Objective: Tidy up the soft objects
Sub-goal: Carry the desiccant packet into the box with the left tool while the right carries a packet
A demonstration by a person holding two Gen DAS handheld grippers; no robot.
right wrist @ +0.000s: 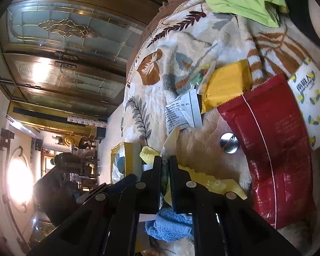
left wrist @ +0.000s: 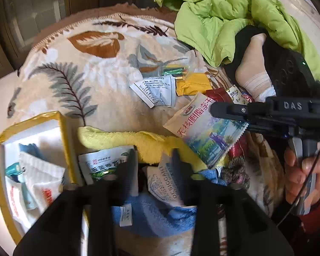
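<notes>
My left gripper point(left wrist: 153, 162) is open wide, with its two black fingers on either side of a white packet point(left wrist: 166, 183) that reads "DESICCANT". That packet lies on a blue towel point(left wrist: 157, 215), touching a yellow towel point(left wrist: 138, 140) just behind it. I count two towels there, one blue and one yellow.

My right gripper point(right wrist: 165, 170) is squeezed almost shut on the edge of a snack bag point(left wrist: 204, 136) with red Chinese writing and a picture of trees. In the left view I see "DAS" on that gripper's body, and a hand point(left wrist: 302, 179) holds its handle.

Everything sits on a bed with a leaf-print blanket point(left wrist: 91, 68). A yellow box point(left wrist: 30, 164) at the left holds several small packets; I cannot count them well. A green and white packet point(left wrist: 104, 164) lies between the box and my left gripper.

Farther back I count one white paper with tiny print point(left wrist: 157, 91), one yellow wrapper point(right wrist: 226, 85), one red bag point(right wrist: 273, 149), and one white packet with lemons point(right wrist: 313, 104). A green quilt point(left wrist: 234, 17) is bunched up at the back.
</notes>
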